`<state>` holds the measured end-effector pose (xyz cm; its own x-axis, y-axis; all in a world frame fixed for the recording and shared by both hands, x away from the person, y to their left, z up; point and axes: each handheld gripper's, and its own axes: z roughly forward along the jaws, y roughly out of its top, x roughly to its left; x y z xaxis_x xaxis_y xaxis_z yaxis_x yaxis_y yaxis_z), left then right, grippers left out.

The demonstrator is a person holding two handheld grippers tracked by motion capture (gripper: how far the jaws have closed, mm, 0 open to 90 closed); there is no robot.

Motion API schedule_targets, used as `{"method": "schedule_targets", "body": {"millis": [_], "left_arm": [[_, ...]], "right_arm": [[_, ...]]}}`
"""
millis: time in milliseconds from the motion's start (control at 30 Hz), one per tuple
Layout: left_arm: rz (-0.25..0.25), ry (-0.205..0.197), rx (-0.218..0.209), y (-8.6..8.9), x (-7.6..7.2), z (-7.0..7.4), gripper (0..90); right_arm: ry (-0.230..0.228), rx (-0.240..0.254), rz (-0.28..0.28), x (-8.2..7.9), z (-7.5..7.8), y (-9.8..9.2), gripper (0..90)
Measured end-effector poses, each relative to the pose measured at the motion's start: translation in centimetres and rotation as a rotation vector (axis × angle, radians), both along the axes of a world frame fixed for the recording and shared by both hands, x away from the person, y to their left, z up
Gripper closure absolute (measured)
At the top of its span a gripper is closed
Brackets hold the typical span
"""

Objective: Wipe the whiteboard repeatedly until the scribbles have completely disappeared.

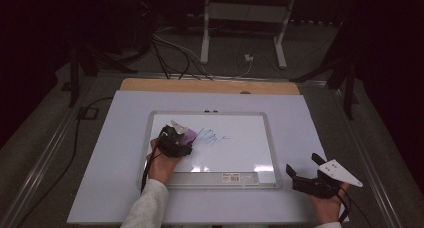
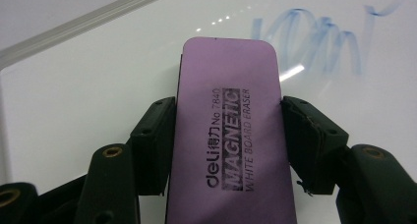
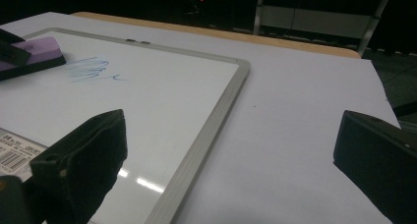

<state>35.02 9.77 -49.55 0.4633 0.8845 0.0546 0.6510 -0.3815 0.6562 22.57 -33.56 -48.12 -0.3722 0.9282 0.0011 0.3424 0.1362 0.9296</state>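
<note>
Left gripper (image 1: pixel 176 140) sits left of centre in the high view, over the left part of the whiteboard (image 1: pixel 150 138), jaws clamped on a purple eraser (image 2: pixel 228 135) by its two long sides, about mid-length. Eraser lies flat on the board, printed face up, front end pointing at the blue scribble (image 1: pixel 209 136) just beside it to the right. Looks like wiping is the step in hand, marks not yet cleared. Eraser probably light, with a stiff body and a soft pad underneath; side grip at the middle looks right, keeps it flat and stops it twisting. Board surface is glossy, so it should slide easily; press lightly. Lower right of the high view: right gripper (image 1: pixel 306 172) off the board's right edge over the white table (image 1: pixel 100 188), jaws wide apart, holding nothing.
</note>
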Motion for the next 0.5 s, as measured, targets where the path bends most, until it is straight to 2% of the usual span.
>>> {"method": "schedule_targets", "body": {"millis": [100,200,333,400,500], "left_arm": [[-0.010,-0.008,0.009,-0.3,-0.1,0.0,42.0],[-0.058,-0.005,0.002,-1.3,-0.6,0.0,42.0],[-0.148,-0.007,-0.008,-3.3,-1.5,0.0,42.0],[-0.196,0.009,-0.030,-4.1,-1.8,0.0,41.9],[-0.214,0.005,-0.009,-4.7,-1.9,0.1,41.9]], "right_arm": [[0.000,0.000,0.001,0.0,0.0,0.1,0.0],[0.004,-0.001,0.002,0.0,0.0,0.2,0.0],[0.003,-0.003,0.004,0.0,0.0,0.2,0.0],[0.004,-0.003,0.003,0.0,0.0,0.2,0.0],[0.004,-0.004,0.002,0.0,0.0,0.1,0.0]]}}
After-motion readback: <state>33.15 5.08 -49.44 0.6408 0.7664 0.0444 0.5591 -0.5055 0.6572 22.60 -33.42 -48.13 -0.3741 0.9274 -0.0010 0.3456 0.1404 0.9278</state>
